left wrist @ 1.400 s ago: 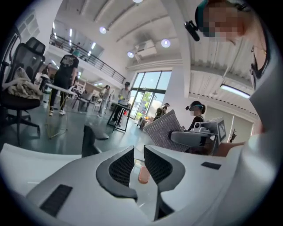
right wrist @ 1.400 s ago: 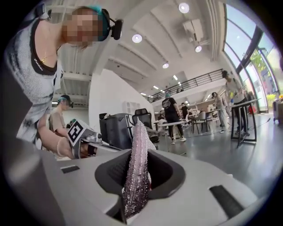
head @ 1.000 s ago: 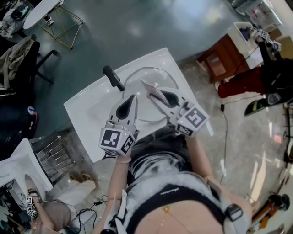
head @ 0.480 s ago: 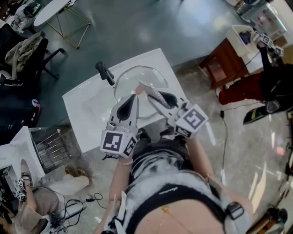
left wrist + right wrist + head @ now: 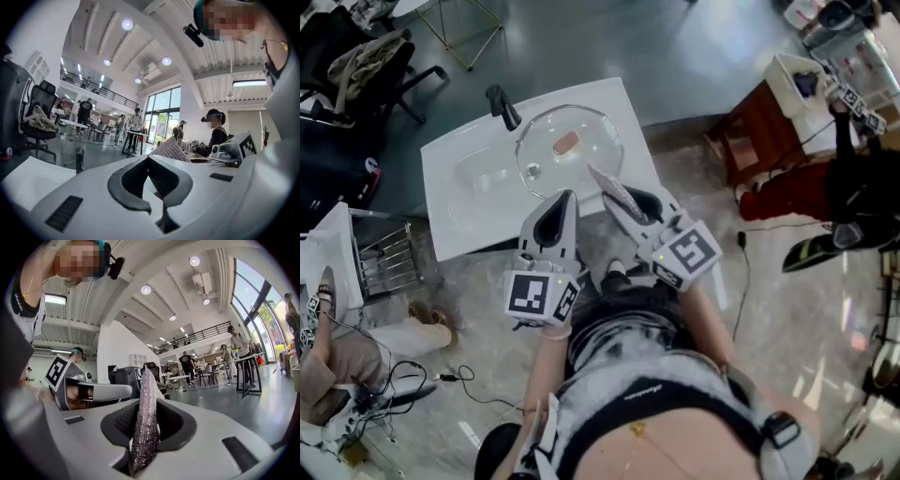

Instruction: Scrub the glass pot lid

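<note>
Glass pot lid (image 5: 572, 155) lay flat on the white table (image 5: 459, 211), uncovered and well apart from both tools, which a second before had hung directly over it. Right gripper (image 5: 633, 202) was clamped on a glittery scrub pad (image 5: 609, 187); left gripper (image 5: 562, 208) had its jaws together on nothing. With both drawn back past the table's near edge, the pad no longer reached the glass, so scrubbing appeared either finished or paused.
</note>
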A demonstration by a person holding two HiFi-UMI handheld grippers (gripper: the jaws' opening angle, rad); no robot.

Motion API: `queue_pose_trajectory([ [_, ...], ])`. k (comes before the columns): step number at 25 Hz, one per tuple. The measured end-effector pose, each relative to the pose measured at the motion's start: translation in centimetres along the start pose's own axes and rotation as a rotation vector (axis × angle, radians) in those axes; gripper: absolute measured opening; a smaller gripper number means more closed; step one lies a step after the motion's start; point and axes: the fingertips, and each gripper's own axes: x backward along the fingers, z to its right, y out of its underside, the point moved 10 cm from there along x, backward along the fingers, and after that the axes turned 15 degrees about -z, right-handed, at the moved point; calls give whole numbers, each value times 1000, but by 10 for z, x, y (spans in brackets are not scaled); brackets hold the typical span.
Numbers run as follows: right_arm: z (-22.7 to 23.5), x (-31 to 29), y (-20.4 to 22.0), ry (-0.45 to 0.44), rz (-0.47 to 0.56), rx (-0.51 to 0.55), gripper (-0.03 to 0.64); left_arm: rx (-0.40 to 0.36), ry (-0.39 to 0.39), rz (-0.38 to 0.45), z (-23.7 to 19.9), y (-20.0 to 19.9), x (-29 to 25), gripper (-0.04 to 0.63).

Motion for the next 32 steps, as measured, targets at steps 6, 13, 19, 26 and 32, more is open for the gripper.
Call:
queue_pose_trajectory([
  [6, -23, 14, 3, -33, 8, 21, 80, -10, -50, 8, 23, 10, 27, -5],
  [13, -44, 13, 1, -28, 29, 37, 80, -27, -61, 0, 25, 15, 45, -5],
  [19, -53, 12, 0, -6, 42, 56, 79, -35, -46, -5, 21, 16, 50, -5],
  [26, -59, 14, 0, 21, 38, 62, 79, -31, -22, -18, 20, 18, 52, -5],
  [32, -66, 14, 2, 29, 21, 52, 78, -37, -14, -18, 21, 21, 54, -5],
])
